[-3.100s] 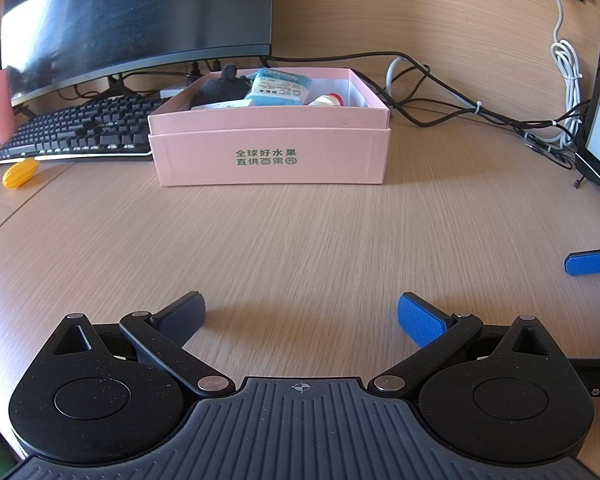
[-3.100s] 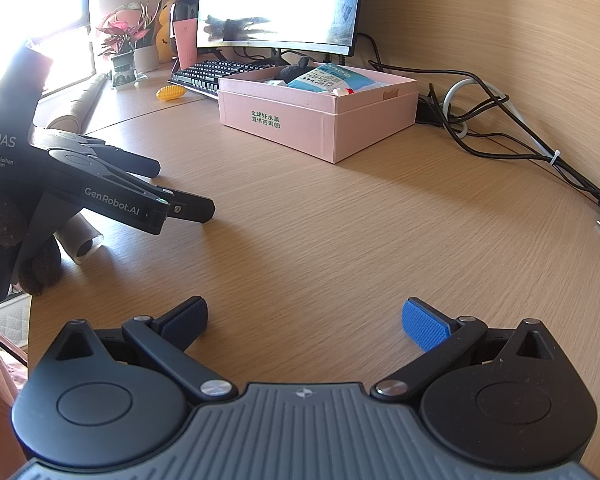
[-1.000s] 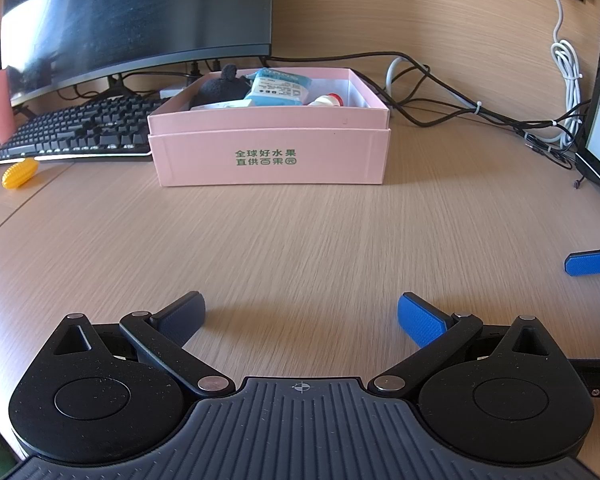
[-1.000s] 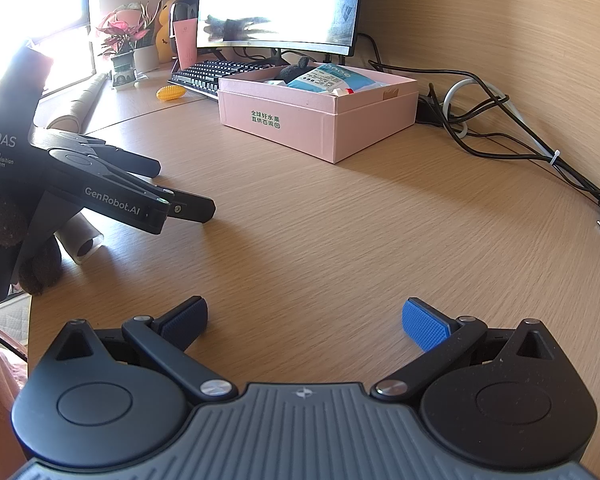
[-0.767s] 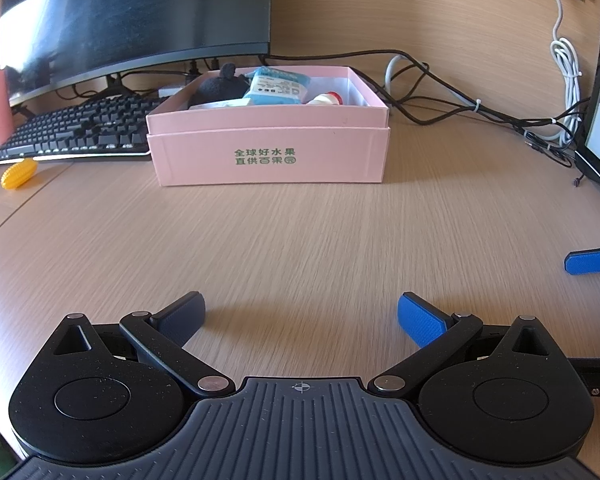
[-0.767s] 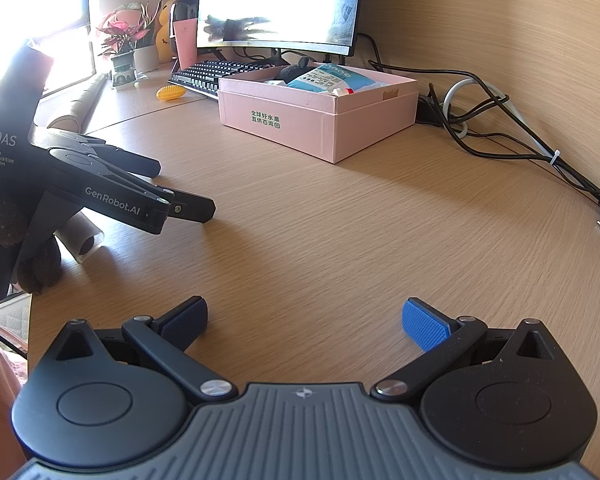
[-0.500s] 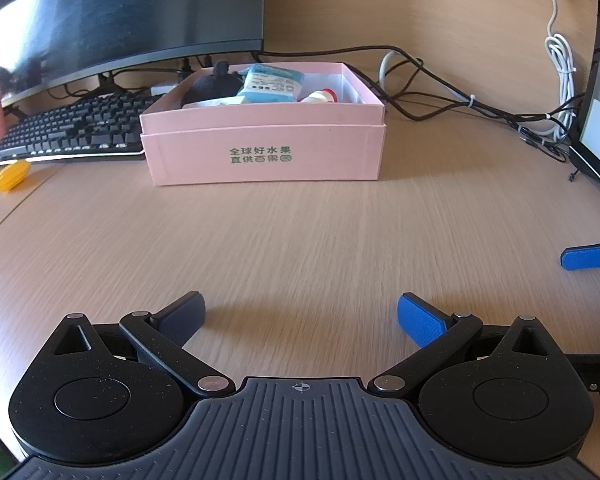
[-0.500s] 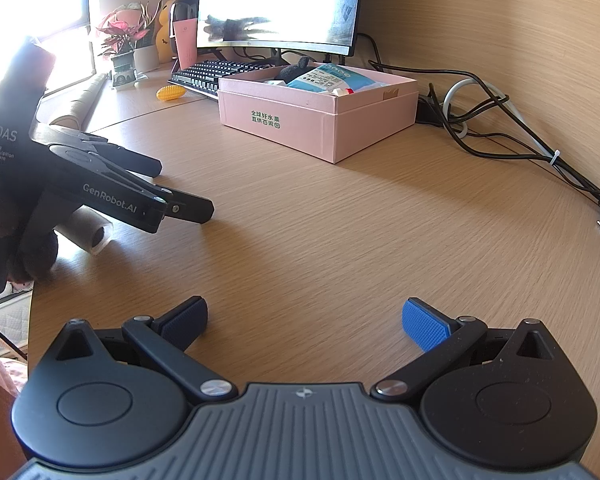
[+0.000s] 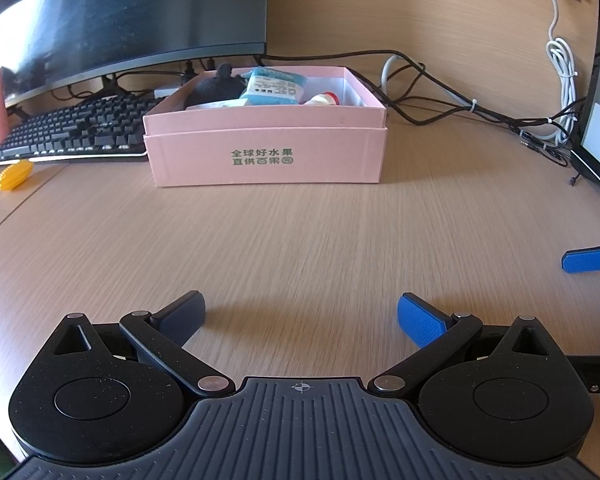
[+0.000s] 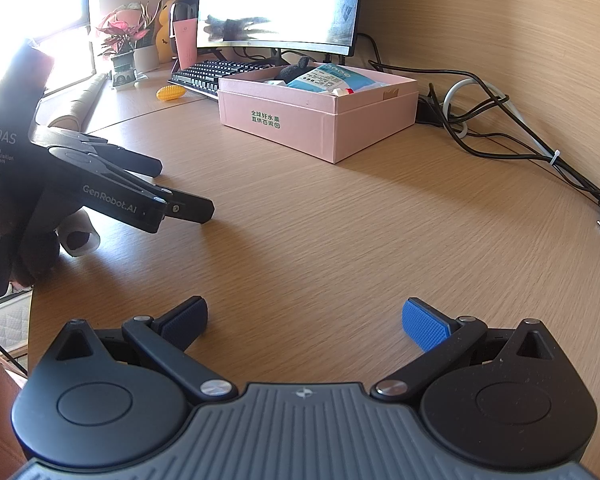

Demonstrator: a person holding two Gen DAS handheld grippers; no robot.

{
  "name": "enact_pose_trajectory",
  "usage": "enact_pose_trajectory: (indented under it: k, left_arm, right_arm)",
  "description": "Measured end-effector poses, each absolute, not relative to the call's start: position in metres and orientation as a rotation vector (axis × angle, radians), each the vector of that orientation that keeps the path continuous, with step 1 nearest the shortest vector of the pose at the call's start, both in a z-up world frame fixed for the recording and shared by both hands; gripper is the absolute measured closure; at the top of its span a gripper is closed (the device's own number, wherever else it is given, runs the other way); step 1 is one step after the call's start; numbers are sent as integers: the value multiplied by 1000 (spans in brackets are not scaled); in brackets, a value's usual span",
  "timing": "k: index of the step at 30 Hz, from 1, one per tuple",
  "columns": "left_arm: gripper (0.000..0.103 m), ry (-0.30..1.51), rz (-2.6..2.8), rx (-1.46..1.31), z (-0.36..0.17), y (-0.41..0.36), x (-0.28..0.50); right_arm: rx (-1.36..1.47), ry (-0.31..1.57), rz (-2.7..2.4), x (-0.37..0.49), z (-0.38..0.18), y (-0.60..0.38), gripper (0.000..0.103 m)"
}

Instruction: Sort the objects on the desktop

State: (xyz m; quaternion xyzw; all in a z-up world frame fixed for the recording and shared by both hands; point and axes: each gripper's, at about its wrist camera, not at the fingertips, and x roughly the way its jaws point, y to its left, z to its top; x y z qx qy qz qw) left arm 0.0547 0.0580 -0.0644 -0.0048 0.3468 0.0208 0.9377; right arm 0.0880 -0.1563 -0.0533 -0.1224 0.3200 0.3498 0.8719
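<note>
Sorting: looks mostly done, judging by the box (image 9: 266, 152) already holding several things
Box contents: blue pack (image 9: 274, 88), dark plush (image 9: 216, 86), small red-capped bottle (image 9: 322, 99), all inside the pink walls
Left to sort: yellow toy (image 9: 14, 174) lies on the desk (image 9: 300, 240) just in front of the keyboard (image 9: 76, 136), well apart from both tools
Left gripper (image 9: 300, 316): jaws spread, holding nothing, low over bare desk, facing the box
Right gripper (image 10: 304, 322): jaws spread, holding nothing, near the desk edge
Next: probably a reach for the yellow toy
</note>
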Motion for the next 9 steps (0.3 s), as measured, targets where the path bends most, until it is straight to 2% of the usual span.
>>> enact_pose_trajectory:
  k: [9]
  left_arm:
    - [0,707,40,-15,-64,58,55]
  right_arm:
    - [-256,669,731,88,-53,-156,0]
